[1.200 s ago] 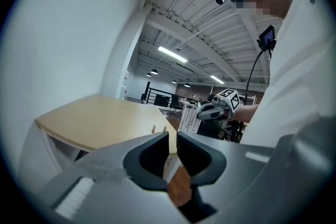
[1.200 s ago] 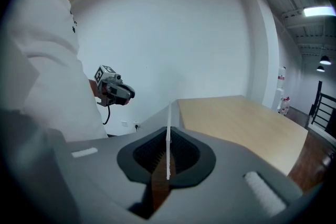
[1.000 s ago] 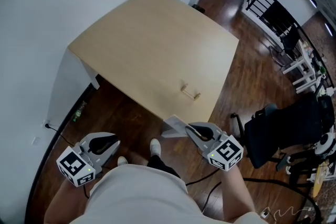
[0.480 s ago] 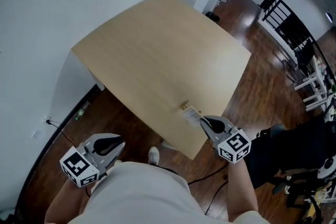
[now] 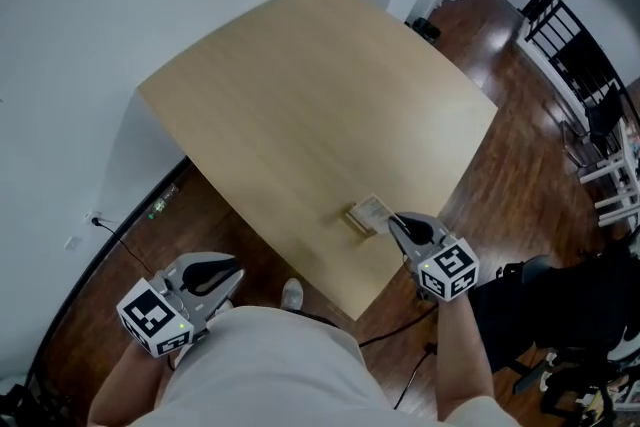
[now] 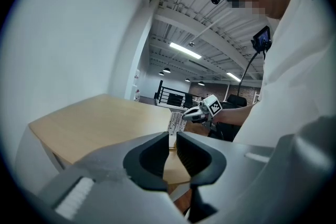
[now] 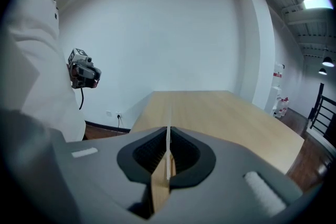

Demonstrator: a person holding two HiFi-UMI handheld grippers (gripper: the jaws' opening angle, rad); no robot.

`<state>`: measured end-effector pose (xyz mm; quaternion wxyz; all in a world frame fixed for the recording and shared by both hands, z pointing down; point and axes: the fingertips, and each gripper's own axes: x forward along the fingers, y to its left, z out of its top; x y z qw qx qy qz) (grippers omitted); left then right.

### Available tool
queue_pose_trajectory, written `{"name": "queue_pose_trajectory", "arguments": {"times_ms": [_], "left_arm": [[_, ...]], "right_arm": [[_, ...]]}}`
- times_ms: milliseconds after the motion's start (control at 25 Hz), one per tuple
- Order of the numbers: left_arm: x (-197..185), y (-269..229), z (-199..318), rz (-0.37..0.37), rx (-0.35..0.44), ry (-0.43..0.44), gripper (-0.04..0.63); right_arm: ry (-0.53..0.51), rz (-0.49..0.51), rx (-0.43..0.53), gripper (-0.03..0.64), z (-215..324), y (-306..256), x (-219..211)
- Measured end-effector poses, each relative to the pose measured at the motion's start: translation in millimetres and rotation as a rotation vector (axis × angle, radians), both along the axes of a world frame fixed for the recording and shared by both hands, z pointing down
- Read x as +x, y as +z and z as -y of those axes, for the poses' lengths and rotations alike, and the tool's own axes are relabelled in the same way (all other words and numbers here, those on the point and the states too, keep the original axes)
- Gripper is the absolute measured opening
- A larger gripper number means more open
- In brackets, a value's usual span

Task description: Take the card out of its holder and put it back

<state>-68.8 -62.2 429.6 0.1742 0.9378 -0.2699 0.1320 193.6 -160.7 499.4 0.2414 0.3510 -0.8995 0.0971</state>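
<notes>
In the head view my right gripper is shut on a white printed card, which it holds at the small wooden holder near the table's front corner. Whether the card sits in the slot I cannot tell. The right gripper view shows the card edge-on, pinched between the pads. From the left gripper view, the card and the right gripper are seen from the side. My left gripper hangs off the table over the floor, its jaws a narrow gap apart around nothing.
The light wooden table stands against a white wall. Dark wood floor lies to the right, with a black office chair and black railings further off. A cable runs along the wall's foot.
My right gripper has carried the card from below the table's edge forward over the tabletop to the holder. The left gripper has moved a little forward beside the person's body.
</notes>
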Motion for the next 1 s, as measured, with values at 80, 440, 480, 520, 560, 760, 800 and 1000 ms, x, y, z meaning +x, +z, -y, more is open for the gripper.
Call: {"name": "queue_pose_trajectory", "arguments": {"times_ms": [80, 440, 480, 520, 560, 760, 800, 1000], "left_arm": [[5.5, 0.7, 1.5, 0.007, -0.01, -0.01, 0.049], [26.2, 9.0, 11.1, 0.029, -0.042, -0.027, 0.049], [28.1, 8.9, 12.2, 0.029, -0.042, -0.028, 0.049], [29.6, 8.6, 13.6, 0.029, -0.042, -0.028, 0.049], [30.5, 8.2, 15.0, 0.029, -0.042, -0.028, 0.049], [33.3, 10.4, 18.1, 0.034, -0.047, -0.033, 0.049], [34.3, 11.0, 18.5, 0.034, -0.049, -0.033, 0.049], [39.0, 11.5, 22.2, 0.035, -0.051, -0.02, 0.049]], "right_arm": [[-0.004, 0.002, -0.011, 0.02, 4.5, 6.9, 6.1], [-0.025, 0.038, -0.05, 0.02, 20.7, 27.6, 11.5], [-0.029, 0.039, -0.052, 0.02, 20.9, 28.9, 10.7], [-0.032, 0.038, -0.054, 0.021, 21.3, 30.2, 10.0], [-0.034, 0.038, -0.056, 0.02, 22.0, 31.4, 9.3], [-0.032, 0.051, -0.062, 0.02, 22.9, 33.8, 9.6], [-0.031, 0.05, -0.063, 0.02, 22.6, 34.1, 10.8], [-0.013, 0.068, -0.067, 0.021, 23.0, 34.0, 15.5]]}}
